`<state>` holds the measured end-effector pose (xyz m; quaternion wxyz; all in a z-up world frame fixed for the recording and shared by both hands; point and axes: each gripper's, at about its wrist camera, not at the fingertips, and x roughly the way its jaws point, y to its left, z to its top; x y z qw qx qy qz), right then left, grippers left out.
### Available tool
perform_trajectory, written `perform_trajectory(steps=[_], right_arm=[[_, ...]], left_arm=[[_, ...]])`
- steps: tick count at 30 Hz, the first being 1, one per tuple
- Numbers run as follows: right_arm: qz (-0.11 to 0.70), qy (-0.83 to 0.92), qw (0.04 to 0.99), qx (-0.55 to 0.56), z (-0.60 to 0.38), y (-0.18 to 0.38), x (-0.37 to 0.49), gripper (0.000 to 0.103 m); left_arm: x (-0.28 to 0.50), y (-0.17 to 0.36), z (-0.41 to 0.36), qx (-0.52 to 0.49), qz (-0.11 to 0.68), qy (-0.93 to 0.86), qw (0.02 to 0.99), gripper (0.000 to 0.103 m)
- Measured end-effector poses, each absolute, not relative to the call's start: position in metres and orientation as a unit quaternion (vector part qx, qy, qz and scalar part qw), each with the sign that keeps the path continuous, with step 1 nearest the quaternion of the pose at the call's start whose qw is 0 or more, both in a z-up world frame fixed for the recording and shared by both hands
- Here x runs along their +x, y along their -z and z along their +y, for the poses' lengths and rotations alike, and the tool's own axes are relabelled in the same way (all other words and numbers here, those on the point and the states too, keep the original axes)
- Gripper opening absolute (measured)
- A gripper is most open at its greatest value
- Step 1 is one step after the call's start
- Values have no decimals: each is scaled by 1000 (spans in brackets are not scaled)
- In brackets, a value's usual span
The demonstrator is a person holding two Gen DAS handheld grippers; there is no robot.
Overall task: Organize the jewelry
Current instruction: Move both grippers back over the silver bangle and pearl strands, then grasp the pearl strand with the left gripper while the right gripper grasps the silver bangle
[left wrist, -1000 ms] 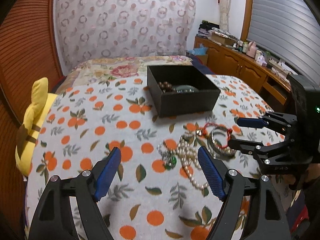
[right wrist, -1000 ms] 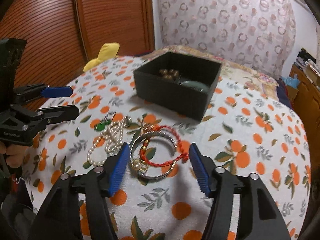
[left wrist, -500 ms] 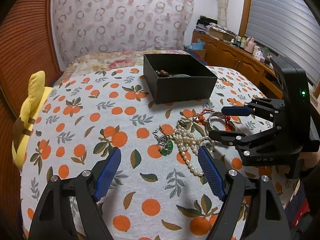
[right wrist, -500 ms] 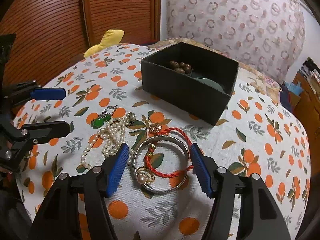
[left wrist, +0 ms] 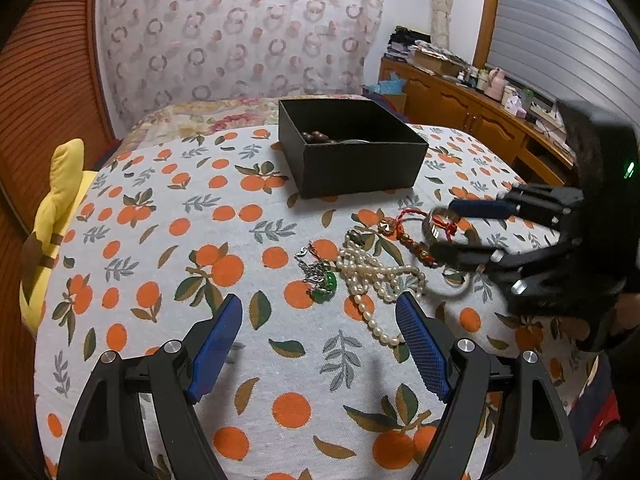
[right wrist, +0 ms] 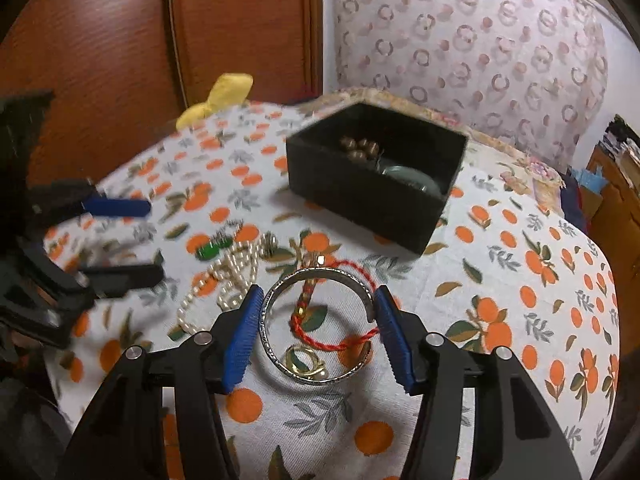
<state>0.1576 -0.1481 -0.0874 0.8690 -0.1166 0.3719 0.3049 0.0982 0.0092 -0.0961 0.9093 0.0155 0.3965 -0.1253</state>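
Right gripper (right wrist: 316, 328) jaws spread, pads flanking the silver bangle (right wrist: 280, 292), which lies on the cloth with the red cord (right wrist: 340, 344) and a gold ring (right wrist: 306, 364) inside it. Contact unclear. Left gripper (left wrist: 320, 344) open, empty; pearls (left wrist: 376, 276) and green pendant (left wrist: 326, 286) just ahead. Black box (right wrist: 376, 196) beyond.

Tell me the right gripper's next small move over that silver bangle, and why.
Probably close the right gripper on the silver bangle: its open fingers already flank the ring on both sides. A red cord bracelet lies across it and may lift along.
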Motion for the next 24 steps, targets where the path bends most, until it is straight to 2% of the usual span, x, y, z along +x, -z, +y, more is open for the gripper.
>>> perform_trajectory(steps=[7, 12, 15, 18, 24], right_arm=[[351, -291, 884, -103, -168, 68, 155, 59], [353, -276, 888, -100, -180, 70, 155, 59], [355, -270, 889, -96, -186, 74, 156, 59], [357, -268, 890, -93, -188, 76, 156, 59], [356, -268, 890, -93, -188, 78, 155, 59]], left_arm=[[97, 98, -4, 25, 401, 144, 905, 74], [101, 102, -16, 32, 413, 160, 896, 42], [107, 108, -22, 38, 423, 162, 891, 30], [114, 112, -25, 41, 431, 157, 888, 26], [125, 115, -28, 51, 434, 144, 888, 26]])
